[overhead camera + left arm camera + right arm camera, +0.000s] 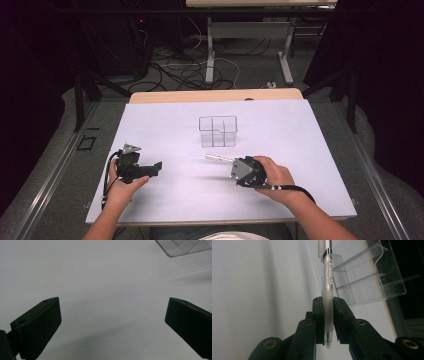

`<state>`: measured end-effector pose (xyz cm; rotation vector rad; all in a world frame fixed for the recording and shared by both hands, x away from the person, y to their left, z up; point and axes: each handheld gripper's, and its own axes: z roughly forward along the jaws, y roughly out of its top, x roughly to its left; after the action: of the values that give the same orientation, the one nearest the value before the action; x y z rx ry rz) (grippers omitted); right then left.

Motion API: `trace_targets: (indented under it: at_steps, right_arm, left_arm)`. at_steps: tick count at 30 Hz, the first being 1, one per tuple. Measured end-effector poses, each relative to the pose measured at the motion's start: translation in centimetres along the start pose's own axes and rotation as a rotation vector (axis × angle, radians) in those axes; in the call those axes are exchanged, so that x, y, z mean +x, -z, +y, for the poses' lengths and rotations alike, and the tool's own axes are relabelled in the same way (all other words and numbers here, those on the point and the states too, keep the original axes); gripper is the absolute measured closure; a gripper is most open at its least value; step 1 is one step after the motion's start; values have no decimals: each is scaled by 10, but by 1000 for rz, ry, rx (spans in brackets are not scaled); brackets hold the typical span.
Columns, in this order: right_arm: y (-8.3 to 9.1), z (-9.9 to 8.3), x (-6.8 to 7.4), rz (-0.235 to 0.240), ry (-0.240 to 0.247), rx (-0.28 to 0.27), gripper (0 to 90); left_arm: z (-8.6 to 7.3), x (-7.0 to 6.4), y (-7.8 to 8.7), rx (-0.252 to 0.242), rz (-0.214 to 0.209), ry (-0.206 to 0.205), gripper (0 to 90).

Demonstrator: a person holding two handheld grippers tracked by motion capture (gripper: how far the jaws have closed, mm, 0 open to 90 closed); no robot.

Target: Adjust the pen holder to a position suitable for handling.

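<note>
From above, the left claw (156,167) rests low on the white table (300,150) in the person's left hand (122,186), jaws spread and empty. The right claw (233,161), in the right hand (272,176), is closed on a clear pen (217,158) that juts out beyond its tip; a clear divided box (218,131) stands just past the pen. In the left gripper view, the left claw (112,315) gapes wide over bare table, a corner of the box (185,247) far ahead to its right. In the right gripper view, the right claw (328,312) pinches the pen (327,290) by its frosted grip, its tip pointing back between the jaws, the box (372,277) just ahead and beside it.
</note>
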<state>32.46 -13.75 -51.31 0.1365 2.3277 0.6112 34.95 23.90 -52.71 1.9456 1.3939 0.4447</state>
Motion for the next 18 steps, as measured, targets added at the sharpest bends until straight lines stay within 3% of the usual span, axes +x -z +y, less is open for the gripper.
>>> trace_targets:
  at_steps: [4, 10, 13, 17, 18]
  right_arm:
    - [0, 5, 11, -87, 153, -30, 800]
    - [-4, 12, 20, -124, 333, -53, 800]
    - [-5, 13, 21, -140, 369, -52, 800]
    - [-6, 17, 20, -193, 490, -60, 800]
    - [-6, 17, 20, -193, 490, -60, 800]
  left_arm:
    - [0, -2, 0, -4, -7, -12, 52]
    - [1, -6, 0, -7, -18, -31, 86]
    - [2, -8, 0, 0, -24, -40, 94]
    - [4, -11, 0, 9, -31, -71, 163]
    - [4, -12, 0, 4, -31, -67, 163]
